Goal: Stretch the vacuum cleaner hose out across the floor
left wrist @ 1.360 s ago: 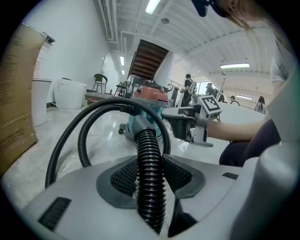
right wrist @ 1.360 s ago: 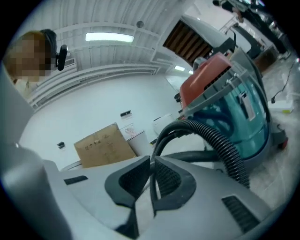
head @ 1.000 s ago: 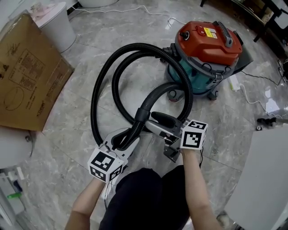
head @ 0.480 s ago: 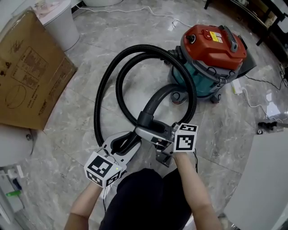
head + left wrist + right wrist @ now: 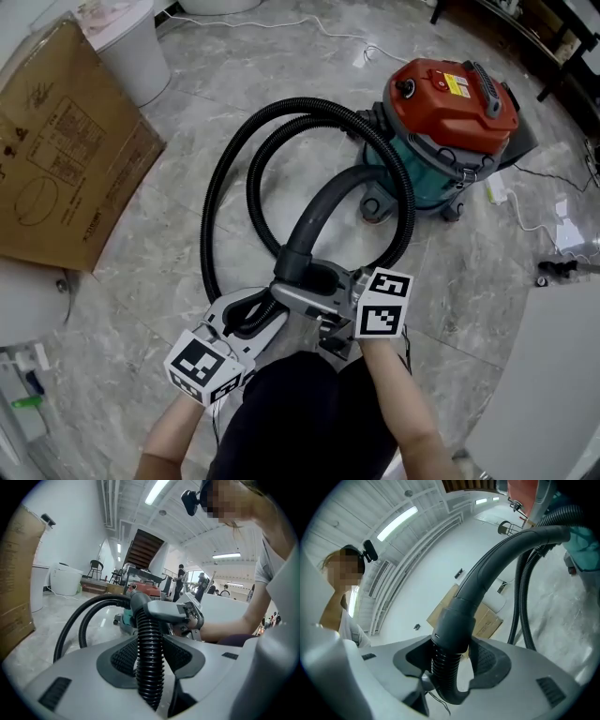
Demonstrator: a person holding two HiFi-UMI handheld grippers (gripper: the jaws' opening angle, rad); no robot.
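1. Two claws engaged: left claw (image 5: 151,658) clamped on the black ribbed vacuum hose (image 5: 149,630); right claw (image 5: 451,663), jaws just closing, pads meeting the smooth black hose cuff (image 5: 454,620) between them.
2. Change: right claw has shifted across onto the cuff.
3. Hose remains looped on the grey marble floor (image 5: 141,253) beside the red-lidded teal vacuum canister (image 5: 441,94); stretching judged ready to begin.

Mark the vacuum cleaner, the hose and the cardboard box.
vacuum cleaner (image 5: 450,94), head view, on its red lid.
hose (image 5: 150,658), left gripper view, on the ribbed stretch in the foreground.
cardboard box (image 5: 66,159), head view, on its printed face.
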